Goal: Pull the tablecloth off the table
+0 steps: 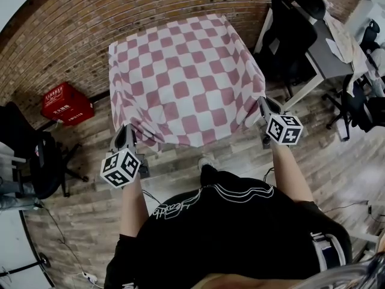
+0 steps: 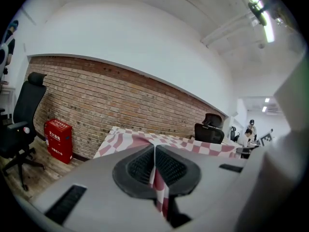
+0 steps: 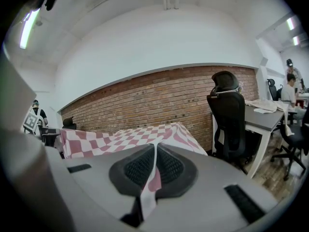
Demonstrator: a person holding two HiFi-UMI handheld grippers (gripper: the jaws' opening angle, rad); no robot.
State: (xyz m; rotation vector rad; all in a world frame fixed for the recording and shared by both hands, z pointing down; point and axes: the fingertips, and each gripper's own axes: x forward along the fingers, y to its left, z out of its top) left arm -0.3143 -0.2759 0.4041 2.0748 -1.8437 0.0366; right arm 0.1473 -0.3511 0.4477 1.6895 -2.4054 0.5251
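Note:
A pink-and-white checked tablecloth (image 1: 183, 80) drapes over a table against the brick wall. My left gripper (image 1: 127, 138) is shut on its near left corner. My right gripper (image 1: 264, 110) is shut on its near right corner. In the left gripper view the tablecloth (image 2: 159, 190) is pinched between the dark pads of the left gripper (image 2: 155, 164) and runs forward to the table. The right gripper view has the same: a fold of tablecloth (image 3: 150, 180) clamped in the right gripper (image 3: 155, 162), with the covered tabletop beyond. The table itself is hidden under the cloth.
A red crate (image 1: 66, 103) sits on the wooden floor by the wall at the left, near a black office chair (image 1: 33, 155). Another black chair (image 1: 289, 32) and a white desk (image 1: 328, 59) stand at the right. A person sits at the far desks (image 3: 291, 83).

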